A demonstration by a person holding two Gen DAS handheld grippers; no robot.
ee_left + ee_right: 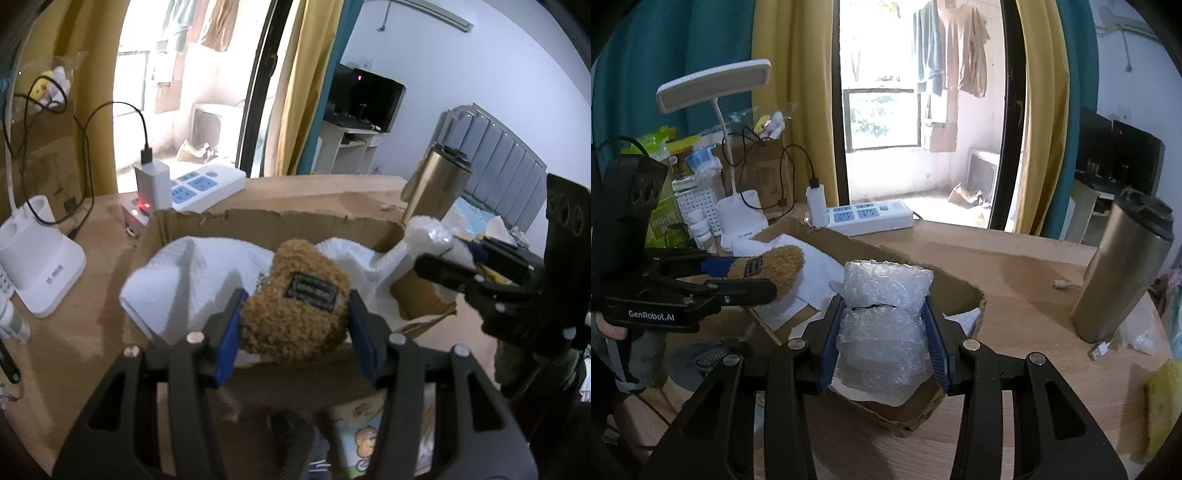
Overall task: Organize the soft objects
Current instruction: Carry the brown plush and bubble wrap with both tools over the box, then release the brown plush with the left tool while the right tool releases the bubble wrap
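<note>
My left gripper [293, 314] is shut on a brown fuzzy plush toy [295, 306] with a dark label, held over the open cardboard box [266, 221]. White towels [192, 280] lie inside the box. My right gripper [882, 332] is shut on a roll of bubble wrap [884, 317], held above the box's near right end [964, 291]. The right gripper also shows in the left wrist view [458, 273] at the box's right side. The left gripper [738, 277] with the plush toy [779, 266] shows at the left of the right wrist view.
A white power strip [871, 218] with a charger, a white desk lamp [738, 214] and cables stand behind the box. A steel tumbler [1123, 266] stands at the right on the wooden table [1034, 266]. A yellow sponge [1163, 402] lies at the right edge.
</note>
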